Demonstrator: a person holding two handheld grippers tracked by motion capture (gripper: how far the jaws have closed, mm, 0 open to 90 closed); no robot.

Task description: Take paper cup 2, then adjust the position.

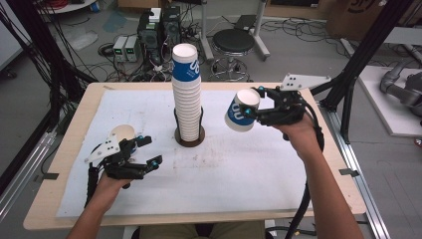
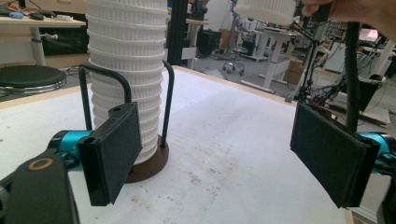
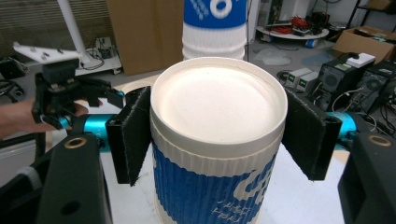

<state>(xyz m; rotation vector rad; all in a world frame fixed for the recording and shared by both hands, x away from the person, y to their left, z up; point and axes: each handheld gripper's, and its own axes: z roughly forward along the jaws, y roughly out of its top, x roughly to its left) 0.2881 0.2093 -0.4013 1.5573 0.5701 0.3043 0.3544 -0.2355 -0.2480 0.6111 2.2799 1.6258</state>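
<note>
The right gripper (image 1: 250, 110) clamps a blue-and-white paper cup (image 1: 241, 110) between its pads, holding it tilted in the air above the white mat (image 1: 239, 169), to the right of the tall cup stack (image 1: 186, 99) standing in its dark wire holder (image 1: 189, 135). The left gripper (image 1: 149, 149), jaws spread wide and holding nothing, rests low on the mat's left side, just in front of a single cup (image 1: 123, 132).

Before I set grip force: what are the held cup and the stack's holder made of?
The cup in the right claw looks like matte paper: ribbed blue-and-white sleeve, rolled white rim. The holder seems dark wood or plastic at its base, with thin black rods, probably metal.
</note>
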